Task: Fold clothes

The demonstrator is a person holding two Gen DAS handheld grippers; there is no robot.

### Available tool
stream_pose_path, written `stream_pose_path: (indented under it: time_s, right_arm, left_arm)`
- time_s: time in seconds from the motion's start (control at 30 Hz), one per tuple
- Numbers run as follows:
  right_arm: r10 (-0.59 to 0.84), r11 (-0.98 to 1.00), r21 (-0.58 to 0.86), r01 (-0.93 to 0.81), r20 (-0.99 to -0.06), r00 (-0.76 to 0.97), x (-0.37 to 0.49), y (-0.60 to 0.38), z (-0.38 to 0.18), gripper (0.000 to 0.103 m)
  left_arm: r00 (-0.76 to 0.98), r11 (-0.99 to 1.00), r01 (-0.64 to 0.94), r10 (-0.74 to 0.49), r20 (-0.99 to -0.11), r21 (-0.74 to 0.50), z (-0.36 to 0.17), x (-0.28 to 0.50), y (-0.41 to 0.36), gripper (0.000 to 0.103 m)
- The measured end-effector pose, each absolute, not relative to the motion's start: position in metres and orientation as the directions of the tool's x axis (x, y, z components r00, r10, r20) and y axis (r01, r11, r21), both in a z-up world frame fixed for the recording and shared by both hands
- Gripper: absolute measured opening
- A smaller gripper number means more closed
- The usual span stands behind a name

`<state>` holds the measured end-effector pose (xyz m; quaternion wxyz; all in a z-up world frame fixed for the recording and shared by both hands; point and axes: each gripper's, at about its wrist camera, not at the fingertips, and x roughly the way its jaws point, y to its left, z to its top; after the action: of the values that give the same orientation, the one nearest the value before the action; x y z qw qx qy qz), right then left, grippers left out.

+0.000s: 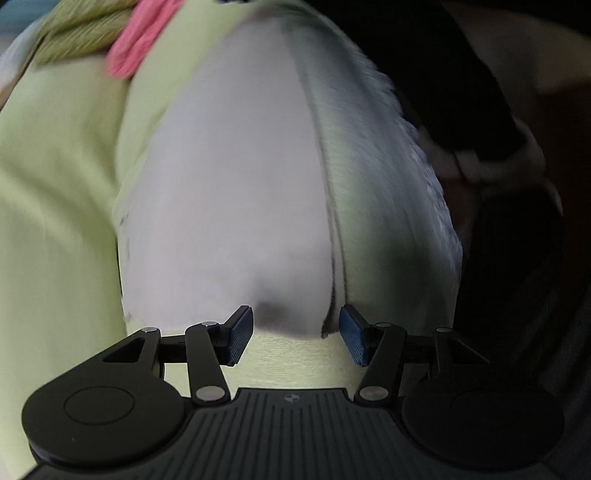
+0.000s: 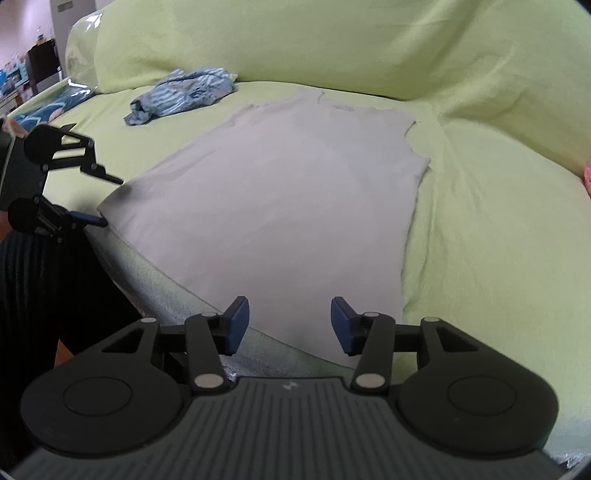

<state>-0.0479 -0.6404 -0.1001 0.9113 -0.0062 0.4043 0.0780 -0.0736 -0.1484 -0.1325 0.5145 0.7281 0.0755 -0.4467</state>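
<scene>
Lime-green sheet [image 2: 480, 229] covers a bed or sofa-like surface; which one, hard to tell. Right tongs [image 2: 290, 323] sit at the near edge, jaws spread wide, nothing between them, blue pads [image 2: 236, 325] hanging over the near hem of a pale grey sleeveless top [image 2: 280, 199]. Top lies flat on the sheet, hem toward the camera, neckline and armholes at the far end, mostly smooth. Near edge of the surface shows a grey-white textured band [image 2: 166, 288] just under the hem. On the left side of the right wrist view, left tongs [image 2: 110, 201] point at the top's near left corner, jaws apart, one finger above the corner and one at its edge; contact not certain. Dark clothing [image 2: 48, 288] of the person fills the lower left.

Left wrist view is blurred. Left tongs [image 1: 295, 334] are wide there as well, empty, with a corner of the grey top [image 1: 236, 192] between and just ahead of the pads, green sheet [image 1: 55, 206] under and around it. Dark shapes at right are too blurred to name.

Farther back, a crumpled blue-and-white striped garment [image 2: 181, 94] lies on the sheet beyond the top's far left, well apart from it. Green cushions or a backrest [image 2: 295, 40] rise behind. Something pink [image 1: 136, 40] and an olive-green striped fabric [image 1: 85, 33] lie at the far end in the left wrist view; pink edge [image 2: 586, 177] also at far right.
</scene>
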Motion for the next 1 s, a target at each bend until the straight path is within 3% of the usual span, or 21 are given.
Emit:
stream_pose_path:
  time_s: [0.37, 0.43, 0.47, 0.63, 0.77, 1.0]
  right_arm:
    - [0.14, 0.989, 0.072, -0.13, -0.732, 0.667, -0.049, -0.643, -0.104, 0.054]
    - [0.143, 0.989, 0.073, -0.132, -0.734, 0.664, -0.049, -0.642, -0.105, 0.054]
    - [0.145, 0.988, 0.068, -0.14, -0.734, 0.664, -0.05, -0.64, -0.105, 0.054]
    - [0.15, 0.974, -0.006, -0.225, -0.728, 0.669, -0.051, -0.614, -0.108, 0.067]
    - [0.177, 0.931, -0.099, -0.352, -0.721, 0.67, -0.044, -0.571, -0.118, 0.067]
    - [0.163, 0.806, -0.335, -0.489, -0.668, 0.726, -0.02, -0.493, -0.141, 0.064]
  left_arm:
    - [0.599, -0.567, 0.371, -0.459, -0.656, 0.736, -0.155, -0.084, -0.134, 0.052]
    - [0.585, -0.551, 0.391, -0.47, -0.661, 0.737, -0.152, -0.083, -0.137, 0.015]
    - [0.577, -0.541, 0.407, -0.473, -0.666, 0.736, -0.15, -0.082, -0.139, 0.008]
    - [0.482, -0.286, 0.686, -0.51, -0.713, 0.669, -0.101, -0.057, -0.151, 0.005]
    - [0.42, -0.121, 0.814, -0.552, -0.72, 0.568, -0.067, -0.033, -0.15, 0.005]
    - [0.375, 0.004, 0.889, -0.58, -0.723, 0.458, -0.045, -0.008, -0.139, 0.005]
